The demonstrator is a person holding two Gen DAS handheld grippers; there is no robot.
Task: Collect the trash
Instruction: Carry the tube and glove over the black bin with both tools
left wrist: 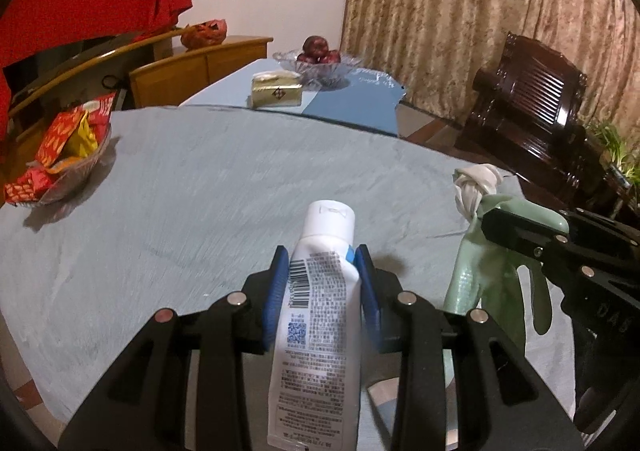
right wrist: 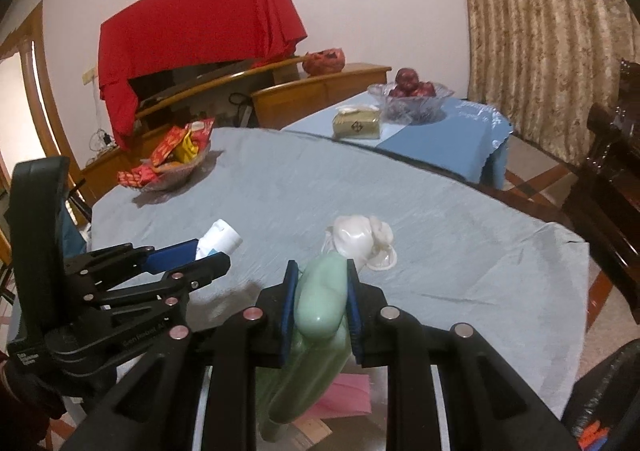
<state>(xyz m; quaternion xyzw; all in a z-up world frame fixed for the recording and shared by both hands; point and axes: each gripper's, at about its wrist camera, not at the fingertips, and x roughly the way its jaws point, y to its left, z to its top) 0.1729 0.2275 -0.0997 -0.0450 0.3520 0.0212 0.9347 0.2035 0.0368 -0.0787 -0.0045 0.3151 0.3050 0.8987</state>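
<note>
Bench [left wrist: 192,187], grey cloth: snack bowl [left wrist: 68,167] far left.
Green glove [right wrist: 320,303], knotted white piece at its tip: pinched in the right tongs [right wrist: 320,299], hanging limp at the near right edge.
White tube [left wrist: 320,291]: clamped across its middle by the left tongs [left wrist: 322,287], cap pointing far.
Risk, as judged: the slick tube may slide out through the pads; the dangling glove could snag the bench edge and pull free.
</note>
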